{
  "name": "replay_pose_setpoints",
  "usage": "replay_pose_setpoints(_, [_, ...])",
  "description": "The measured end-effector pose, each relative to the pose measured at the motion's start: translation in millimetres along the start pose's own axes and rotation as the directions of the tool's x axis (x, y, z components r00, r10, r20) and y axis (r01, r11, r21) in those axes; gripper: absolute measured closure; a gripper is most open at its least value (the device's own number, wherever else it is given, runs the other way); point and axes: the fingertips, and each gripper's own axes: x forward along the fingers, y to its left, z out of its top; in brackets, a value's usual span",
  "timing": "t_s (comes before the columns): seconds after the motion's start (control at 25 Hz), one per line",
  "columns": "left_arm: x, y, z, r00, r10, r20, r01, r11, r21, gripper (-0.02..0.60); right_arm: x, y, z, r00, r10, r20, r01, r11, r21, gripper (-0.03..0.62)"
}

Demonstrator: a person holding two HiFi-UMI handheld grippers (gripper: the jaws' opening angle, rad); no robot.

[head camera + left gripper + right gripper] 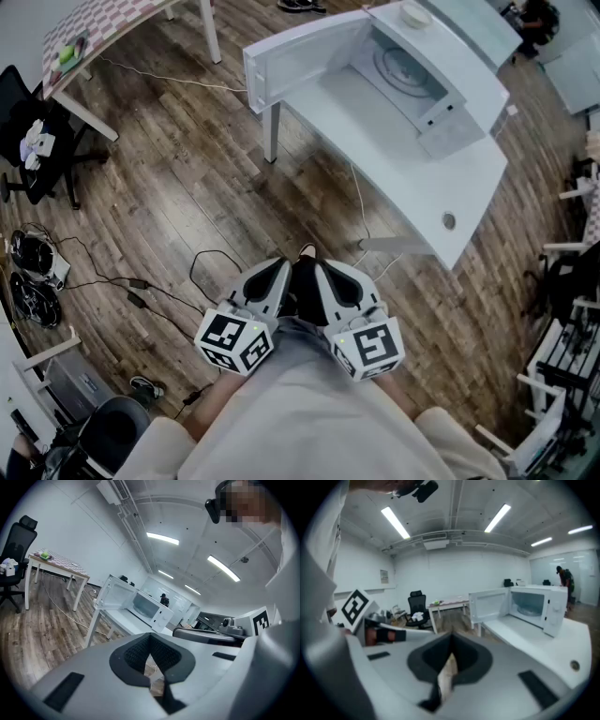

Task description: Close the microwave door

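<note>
While left tool and right tool hang closed, empty: microwave door open on white table; wood floor.

Grey, black-padded left tongs, right tongs

Bright ceiling strips; fisheye edges, blurred foreground.

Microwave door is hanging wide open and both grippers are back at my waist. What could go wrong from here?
1. Loose cables lie on the floor between you and the table; stepping in could snag one.
2. The microwave sits at the table's end with its microwave door swung out. A hard shove from the left gripper or right gripper may slide it or shake the round object off its top.
</note>
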Motion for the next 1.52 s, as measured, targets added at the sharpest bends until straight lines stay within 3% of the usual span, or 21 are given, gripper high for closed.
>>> replay_pose_setpoints(0.28, [11, 9, 13, 0.999, 0.032, 0.029, -0.031, 0.999, -0.006, 0.566, 4, -10, 11, 1.000, 0.015, 0.025, -0.014, 1.000, -0.026, 0.572])
replay_pose_setpoints(0.68, [45, 24, 55, 0.993, 0.095, 0.075, -0.096, 0.995, 0.021, 0.566, 47, -42, 41, 0.994, 0.101, 0.039, -0.100, 0.994, -0.036, 0.572])
replay_pose_setpoints(0.92, [75, 22, 74, 0.992, 0.102, 0.072, -0.105, 0.994, 0.041, 0.566, 75, -56, 61, 0.980, 0.195, 0.049, -0.192, 0.980, -0.056, 0.572])
replay_pose_setpoints(1.24, [104, 20, 93, 0.989, 0.123, 0.084, -0.130, 0.989, 0.077, 0.566, 88, -81, 74, 0.970, 0.230, 0.084, -0.228, 0.973, -0.026, 0.572])
replay_pose_setpoints(1.52, [126, 18, 105, 0.992, 0.098, 0.084, -0.106, 0.990, 0.097, 0.566, 101, -86, 83, 0.950, 0.295, 0.103, -0.296, 0.955, -0.012, 0.572])
